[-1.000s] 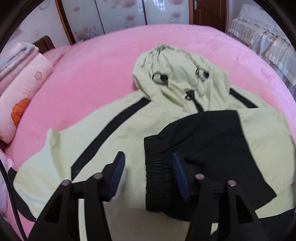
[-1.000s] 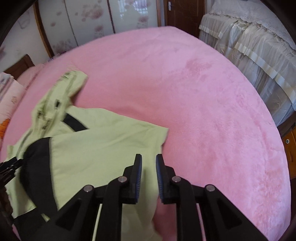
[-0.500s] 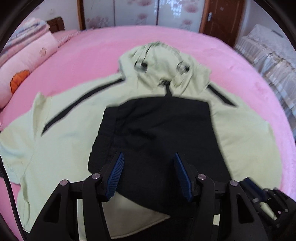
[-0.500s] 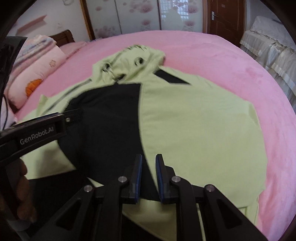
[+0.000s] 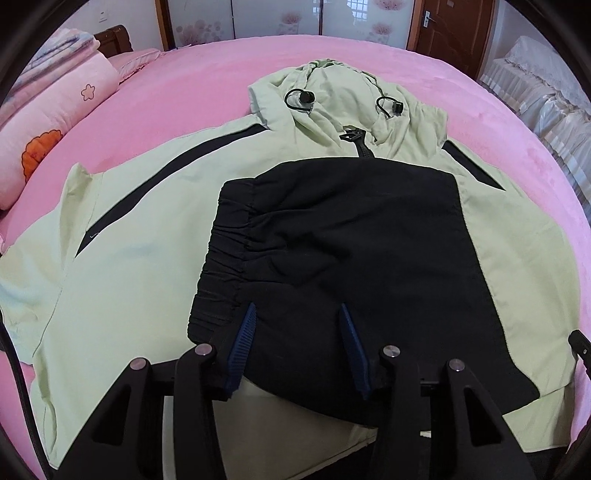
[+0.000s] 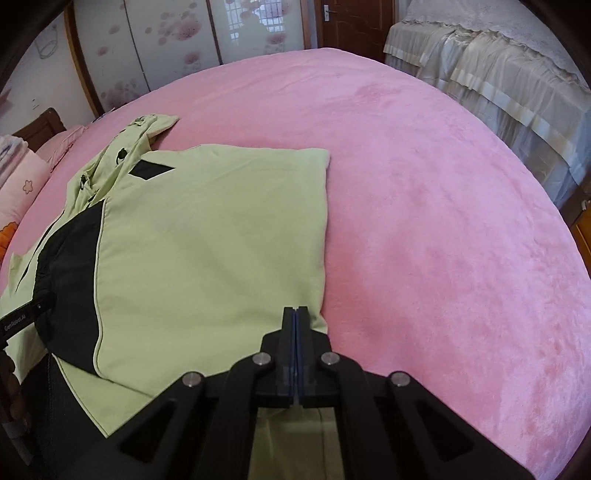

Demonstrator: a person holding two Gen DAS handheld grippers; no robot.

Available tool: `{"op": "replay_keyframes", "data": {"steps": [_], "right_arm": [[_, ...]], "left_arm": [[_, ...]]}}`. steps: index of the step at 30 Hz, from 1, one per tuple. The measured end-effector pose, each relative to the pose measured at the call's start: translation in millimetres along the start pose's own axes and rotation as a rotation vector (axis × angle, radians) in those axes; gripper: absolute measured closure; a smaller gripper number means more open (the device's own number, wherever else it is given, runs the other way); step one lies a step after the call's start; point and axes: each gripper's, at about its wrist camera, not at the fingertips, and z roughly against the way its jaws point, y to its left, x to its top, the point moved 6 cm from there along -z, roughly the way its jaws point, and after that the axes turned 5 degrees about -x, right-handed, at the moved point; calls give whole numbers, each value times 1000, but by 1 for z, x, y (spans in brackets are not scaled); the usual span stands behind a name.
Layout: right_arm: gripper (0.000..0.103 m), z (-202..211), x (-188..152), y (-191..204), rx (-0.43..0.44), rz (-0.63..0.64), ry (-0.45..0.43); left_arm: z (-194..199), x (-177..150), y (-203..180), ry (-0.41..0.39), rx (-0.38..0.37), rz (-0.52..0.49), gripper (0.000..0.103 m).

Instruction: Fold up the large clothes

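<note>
A pale green hooded jacket with black panels lies face up on the pink bed, its hood at the far end. One black sleeve is folded across the chest, its elastic cuff to the left. My left gripper hovers low over this sleeve near its front edge. Its jaws are closing with black cloth between them, and the pads stand apart. My right gripper is shut at the near right corner of the folded jacket. Whether any cloth is pinched does not show.
Pink pillows are stacked at the bed's left side. The bed's pink cover stretches bare to the right of the jacket. A second bed with a cream frilled cover stands beyond. Wardrobe doors and a wooden door line the back wall.
The right gripper's jaws went from a narrow gap to shut, and it swung from over the jacket's middle to its right edge. The left gripper sank toward the black sleeve and narrowed.
</note>
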Motion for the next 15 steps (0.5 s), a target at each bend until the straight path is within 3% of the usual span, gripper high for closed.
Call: {"op": "replay_keyframes", "data": {"steps": [3, 7, 13, 15], "right_arm": [[100, 7, -3, 6, 11, -22, 11], [100, 29, -10, 12, 90, -92, 56], [100, 71, -24, 29, 123, -76, 56], [94, 86, -29, 35, 133, -79, 56]], "left_arm": [[4, 1, -3, 15, 0, -12, 52], [21, 0, -11, 10, -4, -34, 44], [73, -4, -28, -46, -46, -61, 32], [94, -7, -33, -68, -71, -64, 27]]}}
